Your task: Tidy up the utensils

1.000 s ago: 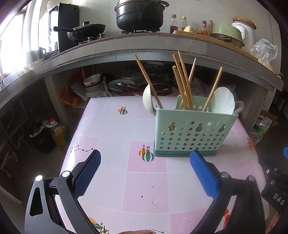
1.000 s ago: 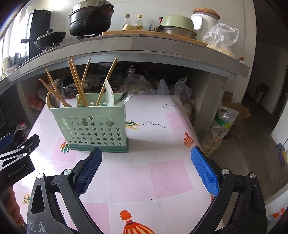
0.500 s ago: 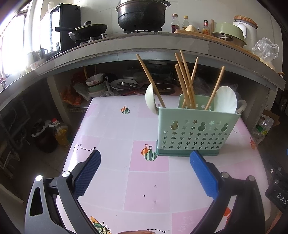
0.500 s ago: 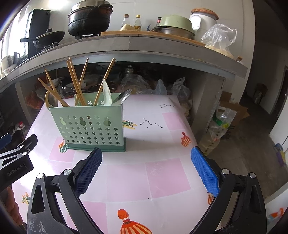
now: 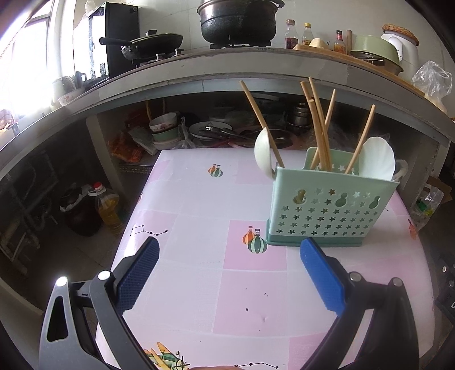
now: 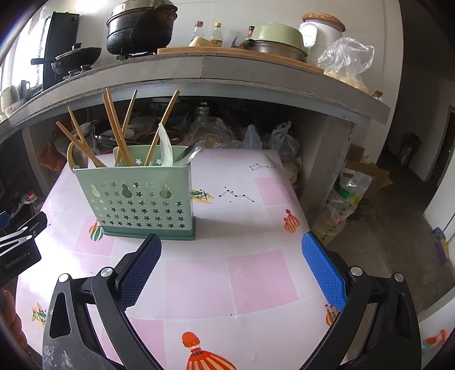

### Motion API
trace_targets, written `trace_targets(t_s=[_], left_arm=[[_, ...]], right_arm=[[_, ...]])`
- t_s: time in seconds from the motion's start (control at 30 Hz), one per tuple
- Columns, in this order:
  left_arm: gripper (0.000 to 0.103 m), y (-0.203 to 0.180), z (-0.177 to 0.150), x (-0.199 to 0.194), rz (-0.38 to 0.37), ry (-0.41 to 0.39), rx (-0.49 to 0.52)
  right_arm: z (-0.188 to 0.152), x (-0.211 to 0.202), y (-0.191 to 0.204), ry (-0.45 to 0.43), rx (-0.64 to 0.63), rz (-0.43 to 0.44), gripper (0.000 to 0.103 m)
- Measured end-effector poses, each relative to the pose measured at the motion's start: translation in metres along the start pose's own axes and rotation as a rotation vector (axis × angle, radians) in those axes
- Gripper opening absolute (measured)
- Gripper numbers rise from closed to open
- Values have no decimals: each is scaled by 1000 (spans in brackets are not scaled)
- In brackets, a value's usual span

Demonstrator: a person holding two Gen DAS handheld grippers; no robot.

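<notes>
A pale green utensil holder (image 5: 330, 207) (image 6: 139, 199) with star-shaped holes stands upright on the pink-and-white tablecloth (image 5: 221, 205) (image 6: 250, 273). Several wooden chopsticks (image 5: 318, 125) (image 6: 116, 128), white spoons (image 5: 376, 160) (image 6: 165, 148) and a metal spoon (image 6: 192, 152) stick out of it. My left gripper (image 5: 227, 254) hovers open in front of the holder and to its left, holding nothing. My right gripper (image 6: 231, 252) is open too, in front of the holder and to its right, empty. The left gripper's body (image 6: 20, 247) shows at the right wrist view's left edge.
A grey counter (image 5: 227, 74) overhangs the table's far end, carrying a black pot (image 5: 239, 20), a pan (image 5: 153, 42), bottles and a green bowl (image 6: 275, 37). Dishes and bags crowd the shelf beneath. An oil bottle (image 5: 108, 207) stands on the floor left; bags (image 6: 347, 196) lie right.
Both grippers have pulled back a little from the holder and risen slightly, so it looks smaller. Both stay open and empty; the holder has not moved.
</notes>
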State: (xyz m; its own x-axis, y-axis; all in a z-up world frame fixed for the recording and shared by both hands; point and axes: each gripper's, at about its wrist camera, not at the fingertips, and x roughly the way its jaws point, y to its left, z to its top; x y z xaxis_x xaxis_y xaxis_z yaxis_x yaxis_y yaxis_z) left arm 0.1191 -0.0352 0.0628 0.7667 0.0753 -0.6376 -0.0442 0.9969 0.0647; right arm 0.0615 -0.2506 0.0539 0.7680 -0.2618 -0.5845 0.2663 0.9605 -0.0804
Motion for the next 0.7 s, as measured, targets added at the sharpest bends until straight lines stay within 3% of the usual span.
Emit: trace_targets(t_s=[0.7], left_arm=[[97, 11, 0, 4, 28, 8, -15]], right_arm=[[2, 1, 6, 0, -20, 9, 95]])
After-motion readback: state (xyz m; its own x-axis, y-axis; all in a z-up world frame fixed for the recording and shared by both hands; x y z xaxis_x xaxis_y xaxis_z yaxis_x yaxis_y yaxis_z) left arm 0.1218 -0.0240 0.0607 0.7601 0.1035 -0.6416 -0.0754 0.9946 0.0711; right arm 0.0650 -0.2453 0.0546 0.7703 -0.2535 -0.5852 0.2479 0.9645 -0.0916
